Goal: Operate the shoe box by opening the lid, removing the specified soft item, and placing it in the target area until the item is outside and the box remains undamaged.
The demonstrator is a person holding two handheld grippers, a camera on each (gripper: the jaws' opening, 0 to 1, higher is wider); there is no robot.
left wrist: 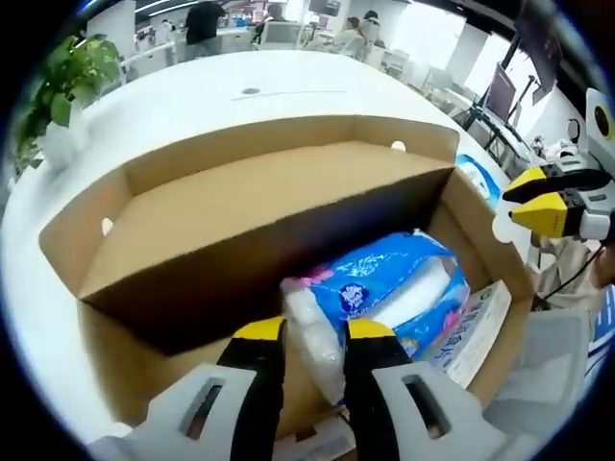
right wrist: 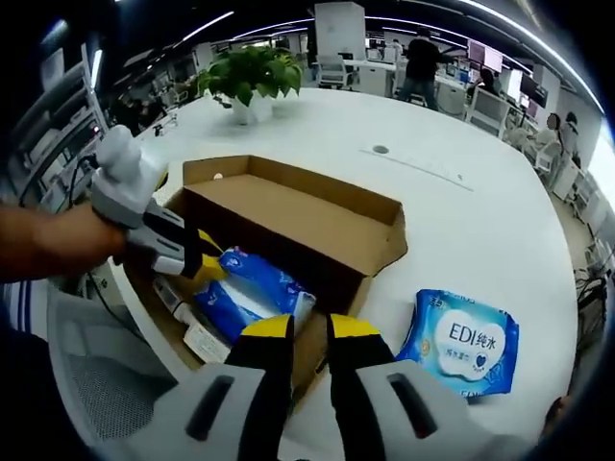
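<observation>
While the blue soft pack (left wrist: 389,288) lies inside the shoe box (left wrist: 240,206), low and right of centre in the left gripper view, the removal step looks only just begun. The left tongs (left wrist: 315,331) are pinching the pack's clear plastic end at bottom centre, and the pack has not cleared the box walls. In the right gripper view the lid (right wrist: 307,216) stands folded open, so opening appears done and the cardboard shows no tear. A second blue pack (right wrist: 466,341) lies on the white worktop (right wrist: 461,192) at lower right, just beside the box, probably near the target area. The right tongs (right wrist: 307,331) hover over the box's near edge, nearly pressed together around nothing. Lifting out and placing remain.
</observation>
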